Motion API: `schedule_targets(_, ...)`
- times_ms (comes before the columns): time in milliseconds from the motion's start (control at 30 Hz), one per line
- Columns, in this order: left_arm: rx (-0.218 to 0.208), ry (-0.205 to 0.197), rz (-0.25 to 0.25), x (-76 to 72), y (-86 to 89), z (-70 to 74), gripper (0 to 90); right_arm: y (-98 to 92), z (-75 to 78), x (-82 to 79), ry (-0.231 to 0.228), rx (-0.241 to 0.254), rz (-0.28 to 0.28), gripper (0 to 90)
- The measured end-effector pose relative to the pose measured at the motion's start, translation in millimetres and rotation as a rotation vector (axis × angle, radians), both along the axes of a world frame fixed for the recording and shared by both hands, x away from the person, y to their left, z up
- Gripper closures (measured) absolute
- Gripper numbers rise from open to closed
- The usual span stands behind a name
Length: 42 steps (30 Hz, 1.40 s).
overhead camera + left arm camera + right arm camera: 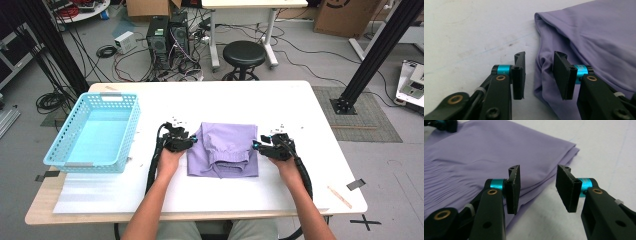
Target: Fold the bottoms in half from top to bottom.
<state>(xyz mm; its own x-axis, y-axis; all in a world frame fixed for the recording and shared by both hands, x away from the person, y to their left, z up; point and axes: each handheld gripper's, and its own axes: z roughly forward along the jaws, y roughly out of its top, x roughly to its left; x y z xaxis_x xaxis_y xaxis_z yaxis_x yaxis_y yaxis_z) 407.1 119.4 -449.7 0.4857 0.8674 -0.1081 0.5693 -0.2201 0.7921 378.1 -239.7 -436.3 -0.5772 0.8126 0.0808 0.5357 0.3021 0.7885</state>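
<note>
The left gripper (193, 142) sits at the left edge of a folded purple garment (223, 149), and in the left gripper view its jaws stand apart with nothing pinched: the left gripper (539, 75) has one pad over the bare table and the other over a puckered fold of the cloth's edge. The right gripper (256, 145) sits at the garment's right edge; in the right gripper view the right gripper (538, 190) is likewise spread, one pad over the stacked layers of the cloth's side and the other over the white table (599, 147), the pads pressing on nothing. The garment lies near the middle of the white table (300, 105), flat and folded into a rough rectangle, well apart from the light blue basket (95, 131) at the table's left. Its fabric is a smooth, pale lilac; a gathered, ribbed band like an elastic waist shows on top toward the person's side, seen in the right gripper view as fine parallel pleats (446, 180). Its right side shows several neat layers (549, 182) one upon another, while its left edge (544, 65) is rounder and creased.
</note>
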Motion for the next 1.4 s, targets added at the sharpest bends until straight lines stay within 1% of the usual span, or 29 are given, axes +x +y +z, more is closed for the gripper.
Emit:
schedule_targets(33,-0.016,0.001,-0.009,-2.2,1.7,0.2,61.0,0.3,0.0,-3.3,-0.005,-0.002,0.009,55.9)
schedule_targets(100,-0.020,-0.004,-0.023,-6.6,5.3,0.6,60.0,-0.2,-0.1,-9.5,-0.014,-0.002,0.023,58.2)
schedule_targets(133,-0.015,-0.001,-0.027,-7.8,6.5,0.1,60.5,-0.7,-0.3,-12.5,-0.013,-0.001,0.025,59.5)
schedule_targets(167,-0.013,0.014,-0.032,-7.9,7.7,-0.7,62.0,-1.5,-0.8,-14.7,-0.017,-0.005,0.031,59.8)
schedule_targets(200,-0.015,0.029,-0.040,-7.5,8.6,-1.2,65.1,-2.5,-1.6,-16.4,-0.009,-0.008,0.034,61.0)
schedule_targets(233,-0.012,0.030,-0.043,-7.7,8.4,-1.2,69.0,-3.2,-3.0,-17.9,0.003,-0.013,0.035,62.0)
schedule_targets(300,0.021,0.020,-0.044,-9.2,6.2,-1.1,78.1,-3.7,-5.9,-19.9,0.026,-0.017,0.039,62.3)
schedule_targets(367,0.033,0.014,-0.051,-10.7,5.5,-1.0,87.4,-3.8,-9.5,-22.2,0.051,-0.018,0.048,65.8)
schedule_targets(400,0.036,0.011,-0.046,-12.1,4.7,-1.0,87.6,-2.8,-11.5,-23.5,0.063,-0.027,0.052,66.3)
schedule_targets(433,0.046,0.008,-0.043,-13.4,4.3,-0.8,87.8,-1.7,-13.4,-24.5,0.074,-0.041,0.062,70.7)
schedule_targets(500,0.042,0.005,-0.031,-16.1,3.7,-1.0,88.2,2.7,-13.4,-27.6,0.068,-0.077,0.094,86.7)
schedule_targets(533,0.037,0.008,-0.027,-17.6,3.9,-1.1,88.3,5.2,-13.4,-30.0,0.057,-0.093,0.105,89.3)
schedule_targets(567,0.034,0.014,-0.029,-18.8,4.7,-0.8,88.5,7.5,-12.9,-32.2,0.043,-0.118,0.100,90.0)
schedule_targets(600,0.033,0.016,-0.023,-20.3,5.5,-0.8,88.5,8.7,-12.2,-33.2,0.046,-0.126,0.096,90.0)
schedule_targets(633,0.029,0.018,-0.024,-21.9,6.3,-0.7,88.5,8.1,-11.4,-32.8,0.057,-0.124,0.092,90.0)
schedule_targets(733,0.015,0.030,-0.024,-28.9,9.4,-0.4,88.6,5.2,-10.5,-33.1,0.062,-0.132,0.090,90.0)
schedule_targets(833,0.009,0.018,-0.017,-33.3,11.1,-0.8,88.5,5.5,-9.1,-34.2,0.051,-0.149,0.088,88.2)
schedule_targets(867,0.006,0.017,-0.011,-33.1,11.3,-0.8,88.2,5.4,-8.7,-34.7,0.036,-0.149,0.098,79.1)
schedule_targets(900,0.001,0.013,-0.005,-32.7,12.1,-0.6,87.4,4.7,-7.9,-36.2,0.032,-0.127,0.103,74.9)
schedule_targets(933,-0.008,0.005,0.000,-32.4,13.3,-0.2,84.9,3.8,-6.4,-38.4,0.028,-0.099,0.114,74.4)
schedule_targets(967,-0.025,-0.004,0.004,-32.1,14.9,0.1,79.7,3.4,-4.9,-41.4,0.011,-0.081,0.132,74.3)
schedule_targets(1033,-0.061,-0.026,0.007,-31.7,19.4,1.5,70.2,4.2,-3.3,-48.2,0.002,-0.069,0.184,77.3)
schedule_targets(1067,-0.074,-0.040,0.002,-31.6,21.7,2.4,68.0,5.6,-4.3,-51.2,0.004,-0.078,0.214,79.5)
schedule_targets(1133,-0.105,-0.062,-0.002,-32.2,24.8,4.5,63.9,7.9,-9.1,-55.0,0.028,-0.112,0.255,79.9)
schedule_targets(1167,-0.115,-0.073,-0.002,-33.2,26.3,6.2,62.5,8.3,-12.3,-56.8,0.037,-0.136,0.255,79.7)
schedule_targets(1200,-0.119,-0.082,0.000,-34.0,26.8,7.1,61.6,5.2,-13.0,-58.9,0.029,-0.125,0.260,79.3)
schedule_targets(1267,-0.135,-0.095,-0.002,-36.0,28.1,9.7,58.0,-0.5,-12.0,-60.7,0.032,-0.123,0.266,77.1)
schedule_targets(1333,-0.139,-0.110,-0.012,-37.7,28.7,11.4,56.9,-8.7,-11.2,-63.4,0.044,-0.100,0.276,73.4)
schedule_targets(1400,-0.141,-0.115,-0.022,-39.2,28.6,12.0,57.0,-14.7,-9.3,-65.4,0.039,-0.076,0.267,73.4)
